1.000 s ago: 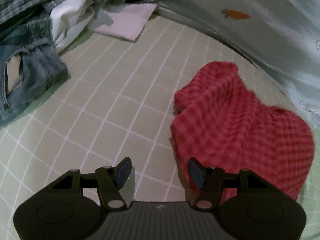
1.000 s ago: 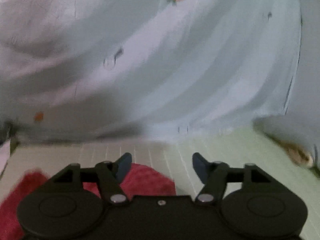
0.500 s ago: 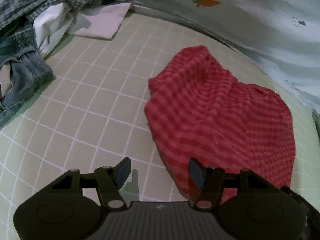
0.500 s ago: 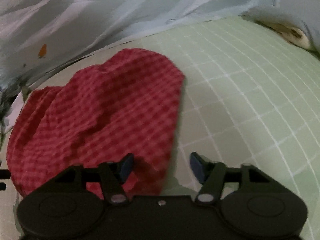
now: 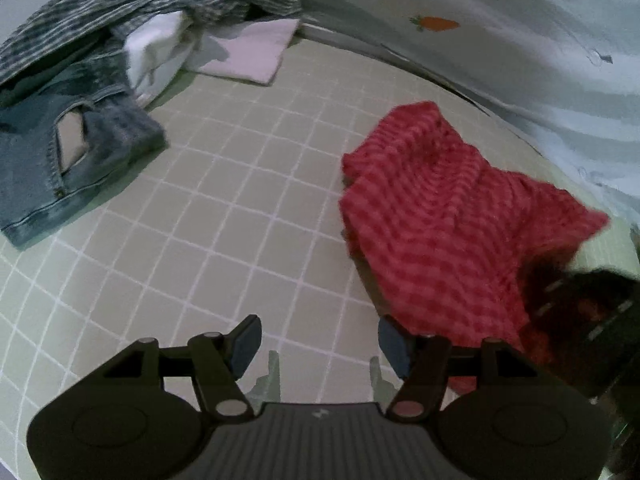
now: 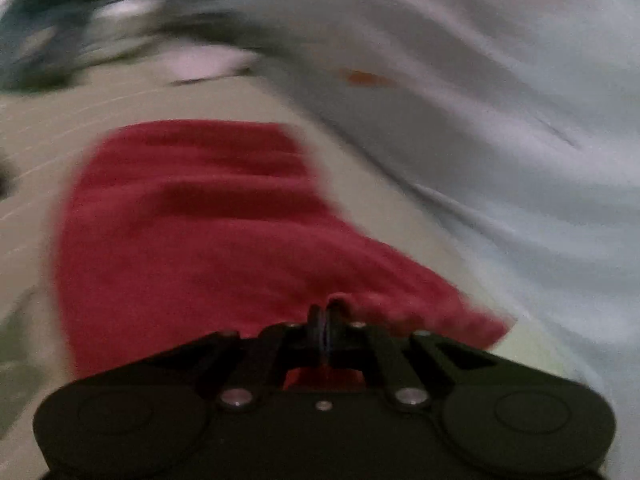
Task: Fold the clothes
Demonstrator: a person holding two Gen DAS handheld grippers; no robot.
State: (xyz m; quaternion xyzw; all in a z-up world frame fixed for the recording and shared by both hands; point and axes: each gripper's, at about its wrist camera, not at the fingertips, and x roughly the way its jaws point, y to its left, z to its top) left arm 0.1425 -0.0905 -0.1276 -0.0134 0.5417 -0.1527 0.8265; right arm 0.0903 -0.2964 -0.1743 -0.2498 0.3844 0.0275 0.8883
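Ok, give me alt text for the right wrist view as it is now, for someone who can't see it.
The right gripper is shut on the near edge of the red checked cloth, which lies spread on the green gridded mat. A pale sheet with a small orange print rises behind on the right; the picture is blurred, and the clothes at far left are indistinct.

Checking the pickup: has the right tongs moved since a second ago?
Yes. The right tongs swung from facing the carrot-print sheet down onto the red cloth, closing on its edge.
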